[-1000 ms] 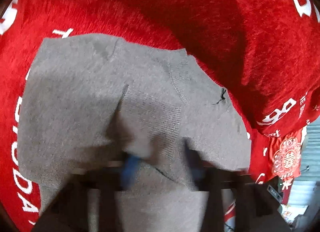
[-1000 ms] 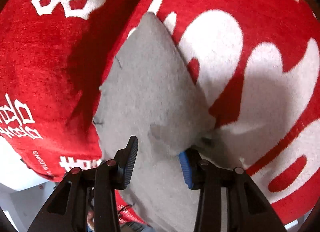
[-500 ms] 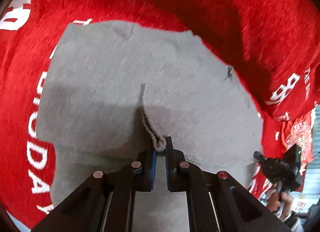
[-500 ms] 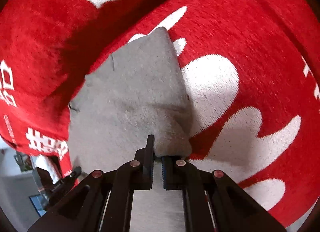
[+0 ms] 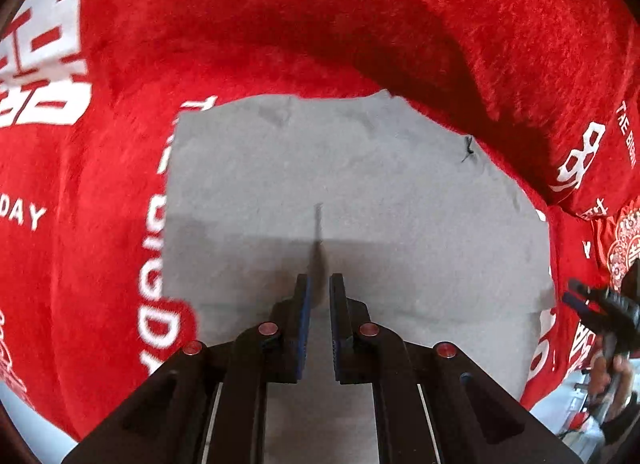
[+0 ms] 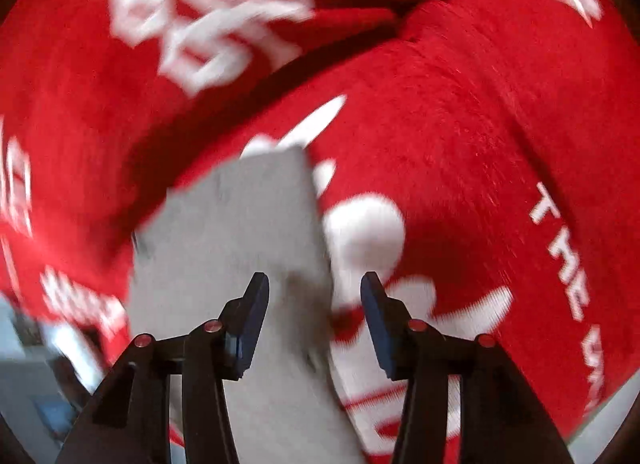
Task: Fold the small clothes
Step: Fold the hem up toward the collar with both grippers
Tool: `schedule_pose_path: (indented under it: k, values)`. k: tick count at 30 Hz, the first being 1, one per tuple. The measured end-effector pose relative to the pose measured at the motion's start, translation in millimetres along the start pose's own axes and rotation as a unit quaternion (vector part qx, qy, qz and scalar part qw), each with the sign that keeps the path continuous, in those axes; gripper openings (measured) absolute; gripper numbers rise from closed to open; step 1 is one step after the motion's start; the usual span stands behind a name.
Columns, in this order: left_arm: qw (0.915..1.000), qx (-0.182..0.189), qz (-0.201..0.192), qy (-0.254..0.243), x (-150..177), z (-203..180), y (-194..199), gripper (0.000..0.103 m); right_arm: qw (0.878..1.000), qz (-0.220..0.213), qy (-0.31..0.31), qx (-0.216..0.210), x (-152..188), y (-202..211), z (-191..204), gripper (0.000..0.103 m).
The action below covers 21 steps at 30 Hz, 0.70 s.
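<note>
We see a small grey knitted garment [image 5: 360, 204] spread mostly flat on a red plush cloth with white lettering [image 5: 280, 36], one thin ridge of its fabric pinched upright at its middle, a dark thread tuft near its right edge.

Right gripper [image 6: 314, 296] jaws opening — grey garment [image 6: 240, 232] released.

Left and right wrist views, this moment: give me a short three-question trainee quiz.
1. True or false: the grey garment lies on a red blanket with white lettering.
2. Which jaws pinch a fold of the garment: A left gripper, B right gripper?
3. Fill in: the right gripper's jaws are ____, with nothing pressed between them.

Key: 1 true; 2 A; 3 opening
</note>
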<state>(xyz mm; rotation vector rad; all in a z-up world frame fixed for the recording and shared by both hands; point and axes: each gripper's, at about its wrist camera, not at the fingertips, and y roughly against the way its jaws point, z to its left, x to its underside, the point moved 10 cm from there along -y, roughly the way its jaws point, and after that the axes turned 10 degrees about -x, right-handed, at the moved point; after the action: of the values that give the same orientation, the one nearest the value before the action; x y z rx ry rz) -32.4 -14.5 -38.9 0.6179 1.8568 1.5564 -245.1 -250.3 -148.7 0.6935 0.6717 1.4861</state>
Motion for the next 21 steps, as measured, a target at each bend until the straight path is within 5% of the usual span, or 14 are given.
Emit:
schedule_pose_path:
  k: [6,7,8,11,14,18,21]
  values:
    - [0.9999,-0.011,0.009,-0.008,-9.6,-29.5,-24.8,0.009,0.999,0.013,-0.017,-0.025,-29.4,-37.4,-2.1,0.052]
    - [0.9998,-0.015,0.012,-0.007,-9.4,-30.8,-28.6,0.009,0.999,0.019,-0.005,-0.029,-30.7,-41.3,3.4,0.044]
    - [0.9997,-0.02,0.016,-0.005,-8.4,-31.0,-32.0,0.009,0.999,0.037,0.013,-0.03,-29.2,-46.4,10.7,0.008]
    - [0.9992,-0.033,0.023,-0.006,-2.9,-27.7,-39.2,0.009,0.992,0.063,0.102,0.026,-23.0,-48.3,29.4,0.008]
    - [0.9989,-0.04,0.02,-0.014,-1.5,-28.1,-39.8,0.009,0.969,0.047,0.215,0.108,-26.7,-38.0,46.1,0.008]
    - [0.9986,-0.046,0.016,-0.023,-0.8,-31.7,-42.2,0.009,0.954,0.073,0.239,0.169,-28.2,-51.3,23.2,0.008]
    - [0.9988,-0.042,0.018,-0.016,-1.6,-30.5,-41.8,0.009,0.957,0.049,0.221,0.184,-33.2,-38.6,17.6,0.008]
